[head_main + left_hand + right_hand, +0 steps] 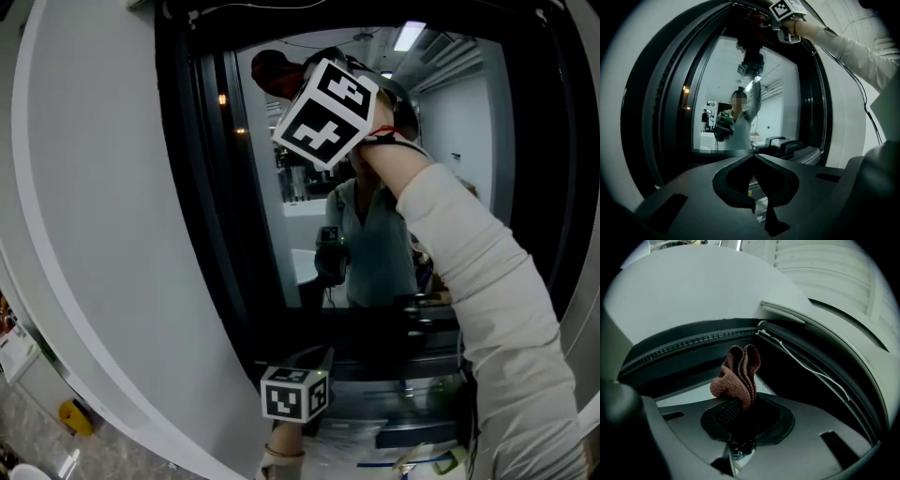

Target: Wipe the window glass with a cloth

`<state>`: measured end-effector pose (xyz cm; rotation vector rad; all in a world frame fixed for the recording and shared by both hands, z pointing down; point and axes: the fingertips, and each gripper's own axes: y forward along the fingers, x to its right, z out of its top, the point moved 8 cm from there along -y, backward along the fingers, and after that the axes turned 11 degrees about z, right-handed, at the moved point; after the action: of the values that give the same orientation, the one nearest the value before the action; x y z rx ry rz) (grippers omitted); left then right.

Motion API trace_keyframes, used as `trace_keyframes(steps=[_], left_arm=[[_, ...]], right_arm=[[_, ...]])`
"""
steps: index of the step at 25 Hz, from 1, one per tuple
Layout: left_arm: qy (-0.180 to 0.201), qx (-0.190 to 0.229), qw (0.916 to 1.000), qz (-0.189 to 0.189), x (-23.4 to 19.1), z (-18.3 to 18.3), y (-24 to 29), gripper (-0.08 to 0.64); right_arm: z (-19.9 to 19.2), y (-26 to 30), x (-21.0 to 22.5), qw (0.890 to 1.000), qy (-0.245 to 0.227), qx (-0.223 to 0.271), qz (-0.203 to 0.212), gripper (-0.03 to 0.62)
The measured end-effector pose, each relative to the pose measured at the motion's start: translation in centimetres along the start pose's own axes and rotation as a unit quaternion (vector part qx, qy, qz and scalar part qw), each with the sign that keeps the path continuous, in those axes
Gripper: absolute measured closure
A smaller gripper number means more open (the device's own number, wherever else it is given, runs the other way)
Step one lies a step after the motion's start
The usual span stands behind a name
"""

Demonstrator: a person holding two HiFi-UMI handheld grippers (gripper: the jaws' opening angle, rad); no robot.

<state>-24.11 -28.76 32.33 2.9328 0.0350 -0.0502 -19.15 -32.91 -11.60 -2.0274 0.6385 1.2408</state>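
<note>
The window glass point(281, 239) sits in a dark frame point(192, 169) and mirrors a person. My right gripper point(292, 82) is raised to the pane's upper part, shut on a reddish-brown cloth point(265, 69). In the right gripper view the bunched cloth point(738, 373) sticks up out of the jaws of the right gripper point(740, 404), close under the frame's top edge. My left gripper point(298, 392) hangs low near the sill, away from the glass. In the left gripper view, the left gripper point(753, 155) has its tips meeting with nothing between them, facing the pane point(773, 98).
White wall point(94, 206) curves round the window's left. A dark sill point(403, 361) runs below the glass. A thin white cable point(812, 370) follows the upper frame. Small items, one yellow point(75, 416), lie at the lower left.
</note>
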Motion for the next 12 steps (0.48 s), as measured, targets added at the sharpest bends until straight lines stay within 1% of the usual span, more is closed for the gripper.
trace_keyframes(steps=[4,9,12], left_arm=[[0.001,0.0,1.0,0.002,-0.2,-0.2,-0.2,0.555],[-0.003,-0.002,0.9999,0.011,-0.7,-0.4,-0.2,0.555],[-0.004,-0.002,0.9999,0.014,-0.9,-0.4,-0.2,0.555]], right_arm=[[-0.6,1.3,-0.5,1.0,0.01,-0.01,0.01,0.541],[-1.2,1.8,-0.8,0.998,0.052,-0.001,0.024,0.541],[-1.3,1.9,-1.3,0.998,0.06,0.002,0.029,0.541]])
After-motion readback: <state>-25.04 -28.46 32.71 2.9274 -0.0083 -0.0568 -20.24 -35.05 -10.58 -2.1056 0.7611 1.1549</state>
